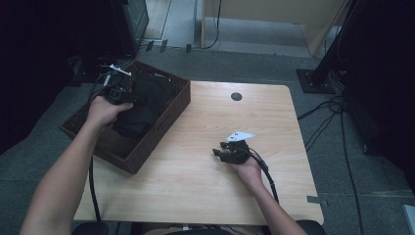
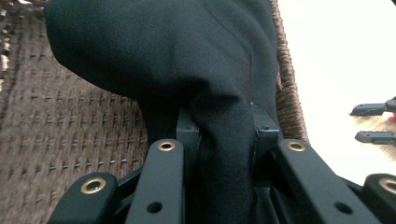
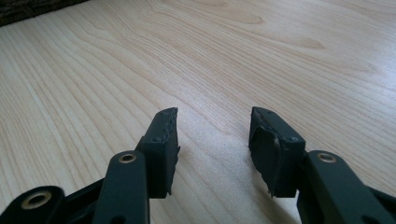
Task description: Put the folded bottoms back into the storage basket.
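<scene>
A black cloth [image 1: 147, 103] lies bunched in a dark brown woven basket [image 1: 151, 147] at the table's left edge. My left gripper [image 1: 122, 97] reaches into the basket, its tips buried in the cloth. In the left gripper view a fold of the black cloth [image 2: 163, 51] is pinched between the jaws of the left gripper [image 2: 224, 126], above the basket's woven floor [image 2: 60, 121]. My right gripper [image 1: 222, 152] rests low over the middle of the wooden table [image 1: 195, 186]. In its own view the right gripper [image 3: 212, 130] stands open, with bare wood [image 3: 233, 51] between the pads.
A small white paper piece [image 1: 241, 135] lies just beyond the right gripper. A dark round cable hole [image 1: 236, 96] sits near the table's far edge. Cables trail over the grey floor [image 1: 337, 112] at the right. The right gripper's jaws [image 2: 373, 122] show past the basket's wall.
</scene>
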Demonstrator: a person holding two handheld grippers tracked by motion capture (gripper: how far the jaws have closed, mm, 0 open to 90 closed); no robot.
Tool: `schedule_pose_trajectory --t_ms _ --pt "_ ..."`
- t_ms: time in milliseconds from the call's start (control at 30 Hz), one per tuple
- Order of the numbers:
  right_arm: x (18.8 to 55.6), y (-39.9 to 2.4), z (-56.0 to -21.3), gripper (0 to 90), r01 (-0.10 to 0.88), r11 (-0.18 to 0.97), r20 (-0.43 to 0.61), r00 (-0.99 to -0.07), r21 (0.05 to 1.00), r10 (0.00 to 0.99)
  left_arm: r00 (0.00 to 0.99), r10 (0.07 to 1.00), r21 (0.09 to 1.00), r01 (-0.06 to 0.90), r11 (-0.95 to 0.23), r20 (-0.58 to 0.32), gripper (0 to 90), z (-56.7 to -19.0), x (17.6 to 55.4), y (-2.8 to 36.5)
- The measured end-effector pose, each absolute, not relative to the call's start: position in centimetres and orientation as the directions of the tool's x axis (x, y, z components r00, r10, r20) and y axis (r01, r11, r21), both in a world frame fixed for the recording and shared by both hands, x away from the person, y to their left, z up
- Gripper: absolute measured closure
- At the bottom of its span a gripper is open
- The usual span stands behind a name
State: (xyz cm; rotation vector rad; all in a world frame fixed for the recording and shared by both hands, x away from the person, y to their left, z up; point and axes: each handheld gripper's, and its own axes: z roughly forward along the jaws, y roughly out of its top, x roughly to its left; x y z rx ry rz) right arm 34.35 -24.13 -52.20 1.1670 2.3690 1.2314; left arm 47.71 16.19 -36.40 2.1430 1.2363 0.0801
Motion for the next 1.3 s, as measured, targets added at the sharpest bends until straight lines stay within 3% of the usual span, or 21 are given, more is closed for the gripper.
schedule_pose_trajectory --t_ms 833,967,1167,1300 --pt "34.3 -24.1 -52.2 52.5 0.547 0.332 0.148 -0.656 0.768 0.740 0.477 0.842 0.489 0.814 -0.315 -0.251 67.8 -43.8 52.2 18.8" --pt "34.3 -24.1 -52.2 52.4 0.546 0.332 0.148 -0.657 0.769 0.739 0.462 0.860 0.486 0.815 -0.317 -0.214 60.9 -44.0 52.5 19.1" --pt "34.4 -24.1 -52.2 52.3 0.550 0.326 0.155 -0.656 0.769 0.739 0.430 0.879 0.524 0.807 -0.271 -0.207 38.6 -43.2 52.4 19.1" --pt "34.3 -24.1 -52.2 51.9 0.547 0.331 0.150 -0.658 0.769 0.738 0.432 0.883 0.552 0.789 -0.271 -0.185 36.3 -42.0 52.0 19.6"
